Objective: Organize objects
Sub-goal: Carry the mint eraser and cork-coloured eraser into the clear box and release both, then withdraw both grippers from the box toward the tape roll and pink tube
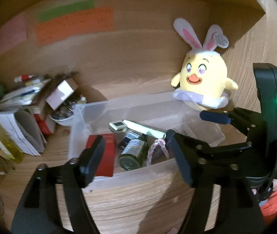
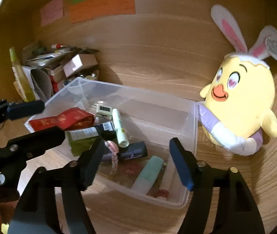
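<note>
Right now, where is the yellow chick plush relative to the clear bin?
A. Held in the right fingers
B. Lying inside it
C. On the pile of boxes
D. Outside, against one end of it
D: the yellow chick plush sits on the wood outside the clear bin, against its end wall; both grippers are open and empty.

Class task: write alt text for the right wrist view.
An open right tool hovers empty over a clear plastic bin of small bottles and tubes on a wooden desk. A yellow chick plush with bunny ears sits beside the bin.
</note>
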A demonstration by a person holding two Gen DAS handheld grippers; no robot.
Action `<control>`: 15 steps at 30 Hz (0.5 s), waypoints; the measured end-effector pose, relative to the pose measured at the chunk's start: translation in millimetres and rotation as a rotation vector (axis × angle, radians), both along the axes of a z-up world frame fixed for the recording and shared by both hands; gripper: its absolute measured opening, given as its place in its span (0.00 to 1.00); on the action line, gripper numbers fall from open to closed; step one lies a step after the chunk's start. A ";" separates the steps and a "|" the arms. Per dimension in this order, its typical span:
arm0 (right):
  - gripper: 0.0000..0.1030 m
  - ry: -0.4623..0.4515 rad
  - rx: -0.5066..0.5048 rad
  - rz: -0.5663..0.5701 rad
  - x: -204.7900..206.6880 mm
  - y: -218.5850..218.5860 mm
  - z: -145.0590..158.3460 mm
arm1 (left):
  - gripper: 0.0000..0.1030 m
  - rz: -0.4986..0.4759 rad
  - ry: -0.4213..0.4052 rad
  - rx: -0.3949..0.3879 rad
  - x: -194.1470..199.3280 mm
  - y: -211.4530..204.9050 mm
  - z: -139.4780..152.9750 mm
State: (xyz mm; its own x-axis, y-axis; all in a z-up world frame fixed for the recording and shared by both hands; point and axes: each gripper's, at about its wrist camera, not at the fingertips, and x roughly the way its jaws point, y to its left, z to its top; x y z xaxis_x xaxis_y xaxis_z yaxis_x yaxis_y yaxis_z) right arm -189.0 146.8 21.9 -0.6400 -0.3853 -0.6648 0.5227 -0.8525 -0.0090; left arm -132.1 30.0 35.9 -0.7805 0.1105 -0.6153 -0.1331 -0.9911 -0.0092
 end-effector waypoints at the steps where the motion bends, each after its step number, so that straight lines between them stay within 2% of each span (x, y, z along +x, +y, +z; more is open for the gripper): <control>1: 0.73 -0.001 -0.012 0.010 4.1 0.2 3.0 | 0.77 0.002 0.010 0.002 4.4 -1.9 2.7; 4: 0.74 -0.005 -0.031 0.027 14.3 0.8 8.4 | 0.84 0.013 0.023 0.007 13.4 -6.9 7.1; 10: 0.80 0.036 -0.024 0.054 40.3 0.3 18.3 | 0.91 0.023 0.039 -0.003 35.6 -13.9 11.3; 15: 0.80 0.043 -0.040 0.074 57.8 2.9 22.2 | 0.93 0.033 0.036 -0.005 55.7 -19.7 10.5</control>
State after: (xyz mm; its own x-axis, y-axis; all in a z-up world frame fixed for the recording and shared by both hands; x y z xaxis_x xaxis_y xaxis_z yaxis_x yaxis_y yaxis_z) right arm -131.2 149.7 44.1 -0.6364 -0.4580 -0.6206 0.5841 -0.8117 0.0001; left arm -76.4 10.4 46.4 -0.8054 0.0815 -0.5871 -0.1008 -0.9949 0.0002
